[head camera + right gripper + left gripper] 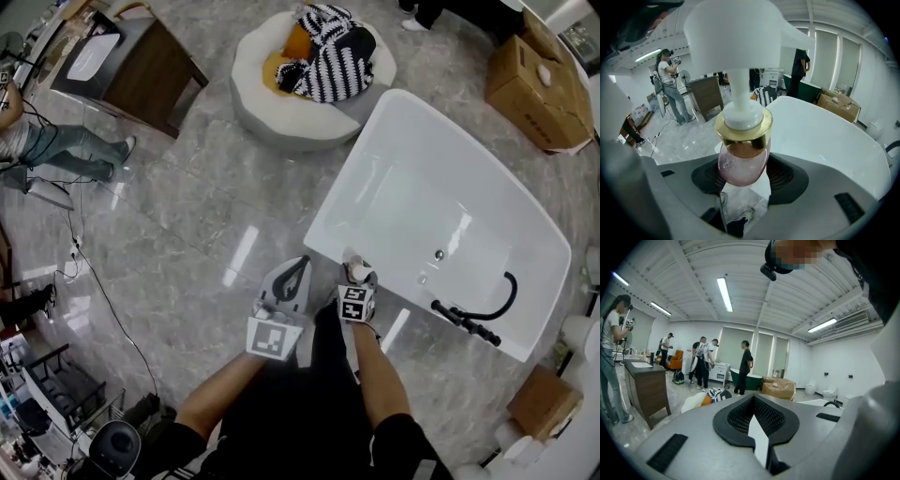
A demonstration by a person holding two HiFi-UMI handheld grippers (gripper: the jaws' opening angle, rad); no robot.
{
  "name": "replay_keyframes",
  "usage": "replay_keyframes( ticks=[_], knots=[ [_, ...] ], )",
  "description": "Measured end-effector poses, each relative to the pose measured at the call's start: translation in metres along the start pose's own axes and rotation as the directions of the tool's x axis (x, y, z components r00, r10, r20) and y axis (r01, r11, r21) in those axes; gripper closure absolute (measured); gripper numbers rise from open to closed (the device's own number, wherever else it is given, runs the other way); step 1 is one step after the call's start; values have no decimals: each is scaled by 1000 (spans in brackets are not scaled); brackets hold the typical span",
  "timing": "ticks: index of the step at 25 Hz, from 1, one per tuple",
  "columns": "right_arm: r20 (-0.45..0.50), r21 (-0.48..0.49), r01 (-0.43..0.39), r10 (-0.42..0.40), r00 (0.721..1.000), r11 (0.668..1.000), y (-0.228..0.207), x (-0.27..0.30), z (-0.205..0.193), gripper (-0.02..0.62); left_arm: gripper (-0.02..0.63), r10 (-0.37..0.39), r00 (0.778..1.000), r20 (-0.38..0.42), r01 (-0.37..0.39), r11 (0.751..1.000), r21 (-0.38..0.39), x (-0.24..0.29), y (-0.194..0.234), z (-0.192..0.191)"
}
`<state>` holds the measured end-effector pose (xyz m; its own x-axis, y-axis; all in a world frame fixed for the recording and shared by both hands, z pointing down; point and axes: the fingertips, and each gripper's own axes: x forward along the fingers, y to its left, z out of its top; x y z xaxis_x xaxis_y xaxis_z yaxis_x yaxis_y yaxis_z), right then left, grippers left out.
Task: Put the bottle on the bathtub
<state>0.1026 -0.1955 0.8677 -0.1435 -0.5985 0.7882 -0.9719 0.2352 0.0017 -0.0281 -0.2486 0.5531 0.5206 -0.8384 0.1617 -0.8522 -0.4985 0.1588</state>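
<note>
Right, the bottle [743, 159] is in the right tongs [746, 177], clamped on its rounded pink body just below the gold collar, with the white pump head sticking up toward the camera. From the head view it sits over the near corner of the bathtub [375, 122], at the end where the black faucet [478, 314] is mounted, though the faucet itself is well apart from it. My read on handling: the body looks smooth, hard and curved, so likely slippery in the pads. The tall pump makes it top-heavy, and the shell could be glass, so no drop onto the rim. The body's widest part looks like the best grip; the collar or pump would probably swivel or pull off. The tub rim looks narrow and glossy, so it needs a flat, upright set-down. The left tongs [754, 420] are closed with nothing between them, parked just beside the right. The bottle base is hidden below the tongs in both views, so I can't tell whether it touches the rim or hangs above it. Fill level isn't readable either.
</note>
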Motion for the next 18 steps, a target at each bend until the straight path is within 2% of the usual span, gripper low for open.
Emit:
replay_keyframes(
  ticks=[11, 18],
  knots=[
    [-34, -6, -5, 5, 999, 1000, 1, -1, -1, 360, 591, -3, 1000, 22, 4, 1000, -6, -8, -3, 7],
    [-70, 3, -36, 36, 997, 999, 4, -9, -1, 345, 591, -5, 999, 37, 5, 1000, -8, -12, -5, 12]
  ],
)
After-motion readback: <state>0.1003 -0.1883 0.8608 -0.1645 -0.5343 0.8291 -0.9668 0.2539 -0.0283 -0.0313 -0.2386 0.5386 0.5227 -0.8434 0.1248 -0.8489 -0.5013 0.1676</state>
